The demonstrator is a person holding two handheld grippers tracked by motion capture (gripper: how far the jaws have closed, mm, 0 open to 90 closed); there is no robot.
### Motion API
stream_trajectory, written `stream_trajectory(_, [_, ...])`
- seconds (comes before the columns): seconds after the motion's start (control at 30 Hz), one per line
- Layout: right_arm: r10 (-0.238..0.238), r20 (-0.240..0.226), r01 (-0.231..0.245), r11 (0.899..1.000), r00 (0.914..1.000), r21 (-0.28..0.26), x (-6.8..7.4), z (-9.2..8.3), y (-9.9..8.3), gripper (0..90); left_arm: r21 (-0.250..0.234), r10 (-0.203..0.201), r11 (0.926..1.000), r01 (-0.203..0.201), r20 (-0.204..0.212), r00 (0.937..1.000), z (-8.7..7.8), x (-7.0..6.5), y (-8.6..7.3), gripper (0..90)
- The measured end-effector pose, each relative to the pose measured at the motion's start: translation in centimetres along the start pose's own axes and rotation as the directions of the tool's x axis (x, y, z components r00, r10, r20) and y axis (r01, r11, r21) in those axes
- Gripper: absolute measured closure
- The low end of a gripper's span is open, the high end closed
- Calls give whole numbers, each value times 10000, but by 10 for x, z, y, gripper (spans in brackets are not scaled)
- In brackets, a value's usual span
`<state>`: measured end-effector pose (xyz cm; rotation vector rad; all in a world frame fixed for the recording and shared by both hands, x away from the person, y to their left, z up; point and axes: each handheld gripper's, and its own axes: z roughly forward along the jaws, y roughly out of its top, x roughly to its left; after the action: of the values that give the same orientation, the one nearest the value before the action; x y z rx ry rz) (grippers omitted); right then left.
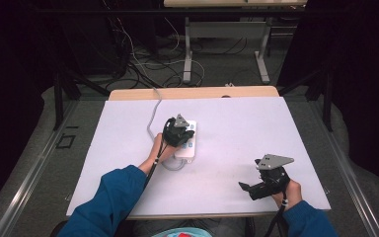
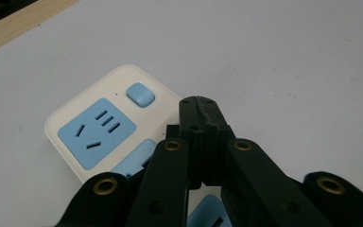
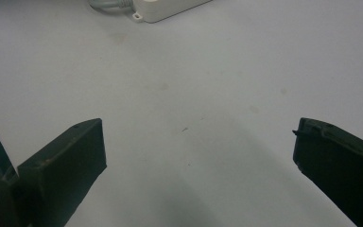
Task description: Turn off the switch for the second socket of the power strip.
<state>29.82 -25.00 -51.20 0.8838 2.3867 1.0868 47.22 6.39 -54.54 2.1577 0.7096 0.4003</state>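
while the left forearm in its blue sleeve [image 1: 113, 190] reaches forward, the left gripper [image 2: 199, 101] hovers over the power strip [image 2: 99, 125], jaws pressed together on nothing, tips just beside its blue switch [image 2: 140, 94]. the strip lies mid-table with its grey cord [image 1: 154, 111] trailing toward the far edge. well apart at the near right, the right gripper [image 3: 198, 142] rests low above the bare white table [image 1: 237, 118], jaws spread wide and empty.

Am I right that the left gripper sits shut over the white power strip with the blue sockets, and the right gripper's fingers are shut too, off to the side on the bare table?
Not quite. The right gripper is open: the right gripper view shows its fingers wide apart with nothing between them. The rest holds: the left gripper is shut over the power strip.
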Motion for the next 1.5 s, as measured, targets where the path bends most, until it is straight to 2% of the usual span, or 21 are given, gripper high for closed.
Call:
stream_trajectory(0.33, [-15,-56,15,10000,10000,-10,0,0,0,28,118,97,9999,-97,-20,10000,-1,-2,-1,900])
stream_trajectory(0.37, [15,-29,-15,10000,10000,9,0,0,0,28,-35,169,9998,-170,-197,9997,0,-3,-1,900])
stream_trajectory(0.63, [27,-25,-27,10000,10000,1,0,0,0,28,-40,178,9998,-179,-247,9995,-1,-3,-1,900])
stream_trajectory(0.9, [14,-90,-14,10000,10000,58,0,-1,0,28,-38,65,10000,-66,-250,9997,-1,-4,-1,900])
stream_trajectory(1.0, [26,-24,-26,10000,10000,2,1,0,0,28,77,59,10000,-58,-125,9999,-2,-5,0,900])
stream_trajectory(1.03, [-28,-104,28,10000,9999,66,0,-1,0,28,-174,58,9998,-62,-230,9997,-3,-5,0,900])
stream_trajectory(1.07, [-18,-76,18,10000,10000,62,0,-1,0,28,-16,187,9998,-187,-156,9997,-4,-6,2,900])
stream_trajectory(1.27, [-26,-115,27,10000,9999,71,0,-1,0,28,4,94,10000,-94,-151,9998,-4,-7,2,900])
stream_trajectory(1.43, [9,-34,-9,10000,10000,-11,0,0,0,28,55,69,10000,-68,-211,9998,-5,-6,2,798])
stream_trajectory(1.5, [-31,-57,31,10000,10000,-24,0,0,0,28,-108,17,9999,-19,-200,9998,-5,-6,2,746])
